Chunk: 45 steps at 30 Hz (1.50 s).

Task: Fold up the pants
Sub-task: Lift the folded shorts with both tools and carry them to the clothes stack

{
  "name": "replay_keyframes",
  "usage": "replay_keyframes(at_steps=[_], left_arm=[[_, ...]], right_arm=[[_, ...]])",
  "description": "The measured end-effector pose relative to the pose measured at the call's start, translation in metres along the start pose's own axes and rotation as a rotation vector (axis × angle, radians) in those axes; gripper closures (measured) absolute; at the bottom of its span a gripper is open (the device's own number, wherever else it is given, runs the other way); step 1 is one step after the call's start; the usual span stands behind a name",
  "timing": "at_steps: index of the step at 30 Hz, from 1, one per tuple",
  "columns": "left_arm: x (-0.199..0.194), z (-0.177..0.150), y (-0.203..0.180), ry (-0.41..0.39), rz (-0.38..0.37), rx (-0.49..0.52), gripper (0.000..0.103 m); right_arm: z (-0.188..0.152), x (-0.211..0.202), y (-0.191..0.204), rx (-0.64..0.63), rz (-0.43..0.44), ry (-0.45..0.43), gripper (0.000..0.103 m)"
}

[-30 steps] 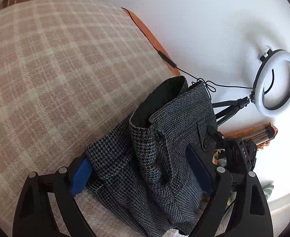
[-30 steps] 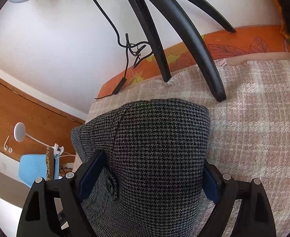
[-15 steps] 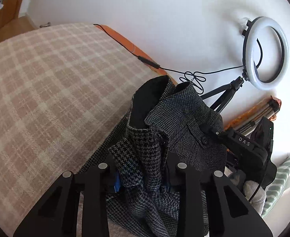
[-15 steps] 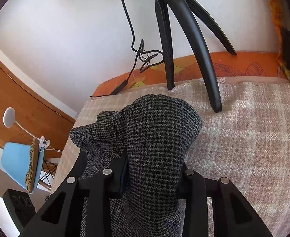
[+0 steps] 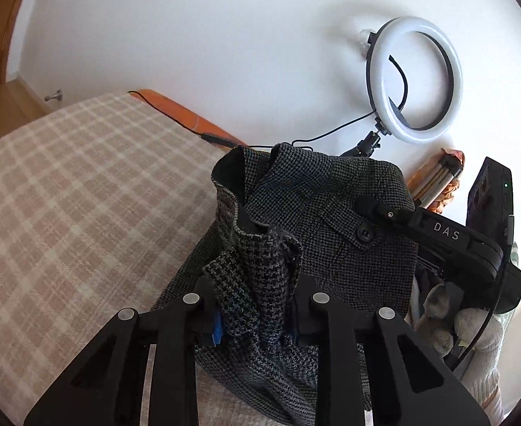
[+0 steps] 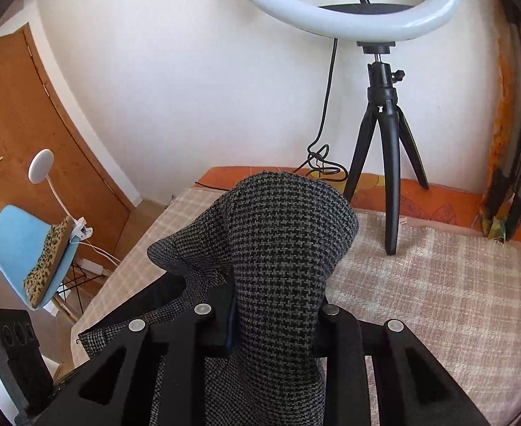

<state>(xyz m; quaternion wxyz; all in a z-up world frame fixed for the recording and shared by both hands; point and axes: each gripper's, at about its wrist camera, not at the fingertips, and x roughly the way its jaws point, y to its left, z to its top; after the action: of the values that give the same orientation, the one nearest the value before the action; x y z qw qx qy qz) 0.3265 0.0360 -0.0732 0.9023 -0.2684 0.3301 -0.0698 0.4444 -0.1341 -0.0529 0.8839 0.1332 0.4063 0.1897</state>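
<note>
The pants (image 5: 331,220) are grey houndstooth with a black button at the waist and are bunched up above a beige plaid bed cover (image 5: 65,195). My left gripper (image 5: 256,305) is shut on a fold of the waist. In the right wrist view my right gripper (image 6: 274,316) is shut on another part of the pants (image 6: 281,241), which rise in a hump between its fingers. The right gripper (image 5: 437,234) and its gloved hand show at the right of the left wrist view, close to the waistband.
A ring light (image 6: 338,10) on a black tripod (image 6: 388,149) stands at the bed's far edge by the white wall; its cable (image 6: 322,163) trails there. An orange sheet edge (image 6: 420,195) lines the wall. A blue chair (image 6: 26,248) and wooden door (image 6: 22,124) are left.
Both grippers have closed on the pants, which lay between open fingers a second ago. Both have risen and tilted up, lifting the cloth off the bed cover.
</note>
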Motion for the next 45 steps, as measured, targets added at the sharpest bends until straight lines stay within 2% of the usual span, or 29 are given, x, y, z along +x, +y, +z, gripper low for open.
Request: replay_keyframes(at_steps=[8, 16, 30, 37, 45], left_arm=[[-0.019, -0.005, -0.048, -0.007, -0.085, 0.068, 0.079], [-0.023, -0.010, -0.116, -0.003, -0.176, 0.160, 0.079], [0.009, -0.036, -0.271, 0.051, -0.338, 0.336, 0.079], [0.034, -0.052, -0.339, 0.057, -0.392, 0.401, 0.079], [0.079, -0.066, -0.391, 0.061, -0.425, 0.423, 0.079]], right_arm=[[0.006, -0.068, -0.015, -0.025, -0.040, -0.061, 0.078], [0.011, -0.143, -0.048, -0.027, -0.112, -0.142, 0.078], [0.024, -0.268, -0.149, 0.006, -0.306, -0.258, 0.079], [0.038, -0.301, -0.203, 0.016, -0.378, -0.283, 0.079], [0.060, -0.305, -0.265, 0.012, -0.461, -0.282, 0.079]])
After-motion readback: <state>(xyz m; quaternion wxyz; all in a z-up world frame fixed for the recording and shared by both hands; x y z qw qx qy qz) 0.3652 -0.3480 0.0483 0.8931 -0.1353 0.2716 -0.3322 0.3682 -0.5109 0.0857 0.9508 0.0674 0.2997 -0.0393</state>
